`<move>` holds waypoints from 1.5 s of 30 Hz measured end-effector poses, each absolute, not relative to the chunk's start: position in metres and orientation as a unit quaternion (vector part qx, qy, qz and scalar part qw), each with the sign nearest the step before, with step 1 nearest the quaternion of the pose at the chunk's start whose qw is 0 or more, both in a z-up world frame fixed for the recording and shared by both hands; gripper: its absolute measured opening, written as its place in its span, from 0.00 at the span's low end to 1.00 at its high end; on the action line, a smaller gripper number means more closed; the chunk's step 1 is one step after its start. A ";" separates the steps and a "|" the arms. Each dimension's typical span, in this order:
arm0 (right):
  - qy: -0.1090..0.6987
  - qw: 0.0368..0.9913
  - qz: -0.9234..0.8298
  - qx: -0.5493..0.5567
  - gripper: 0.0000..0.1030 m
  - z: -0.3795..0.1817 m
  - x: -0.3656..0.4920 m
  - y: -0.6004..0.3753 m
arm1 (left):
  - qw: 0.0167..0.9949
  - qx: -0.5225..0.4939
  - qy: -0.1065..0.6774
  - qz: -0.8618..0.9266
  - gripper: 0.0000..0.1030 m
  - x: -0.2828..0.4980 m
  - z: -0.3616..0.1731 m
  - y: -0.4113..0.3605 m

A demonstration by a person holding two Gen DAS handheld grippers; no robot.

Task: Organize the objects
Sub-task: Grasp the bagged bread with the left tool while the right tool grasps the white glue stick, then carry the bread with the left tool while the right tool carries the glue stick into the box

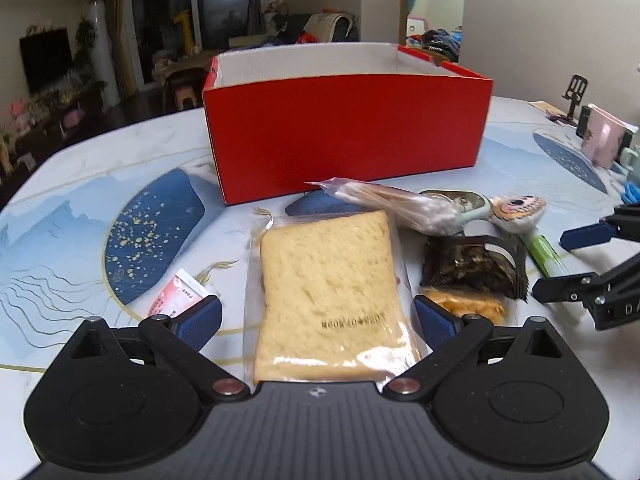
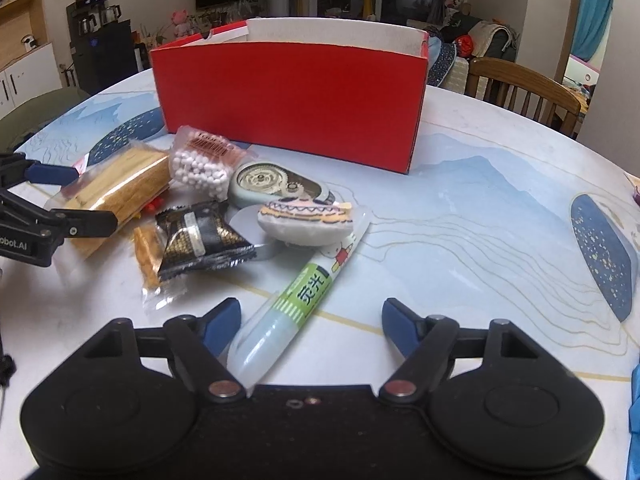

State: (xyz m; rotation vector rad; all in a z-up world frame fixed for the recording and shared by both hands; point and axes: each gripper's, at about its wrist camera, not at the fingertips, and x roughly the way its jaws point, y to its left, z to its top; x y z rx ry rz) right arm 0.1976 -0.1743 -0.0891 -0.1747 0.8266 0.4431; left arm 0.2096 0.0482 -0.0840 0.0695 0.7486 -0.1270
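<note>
A red open box (image 1: 348, 128) stands on the table, also in the right wrist view (image 2: 288, 100). My left gripper (image 1: 316, 316) is open, its blue pads either side of a wrapped bread slice (image 1: 328, 300) without closing on it. My right gripper (image 2: 312, 324) is open, with a glue tube (image 2: 296, 308) lying between its fingers, close to the left one. Beyond lie a cotton swab bag (image 2: 200, 160), a correction tape (image 2: 272, 184), a cartoon badge (image 2: 304, 220), a black snack pack (image 2: 200, 240) and an orange snack pack (image 2: 146, 256).
A small red and white sachet (image 1: 176, 292) lies left of the bread. A pink mug (image 1: 604, 140) and a phone stand (image 1: 574, 96) sit at the table's far right. A wooden chair (image 2: 524, 88) stands behind the table.
</note>
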 end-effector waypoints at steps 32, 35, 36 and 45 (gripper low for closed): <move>0.389 0.905 0.164 -0.052 0.18 -0.074 0.167 -0.204 | 0.921 0.013 0.389 -0.034 0.72 0.172 -0.073 0.037; 0.383 0.907 0.165 -0.055 0.18 -0.070 0.157 -0.205 | 0.921 0.013 0.387 -0.041 0.72 0.162 -0.067 0.034; 0.380 0.909 0.166 -0.054 0.18 -0.068 0.154 -0.205 | 0.921 0.012 0.386 -0.042 0.72 0.159 -0.065 0.033; 0.350 0.917 0.190 -0.035 0.18 -0.037 0.138 -0.198 | 0.928 0.004 0.369 -0.049 0.72 0.147 -0.035 0.021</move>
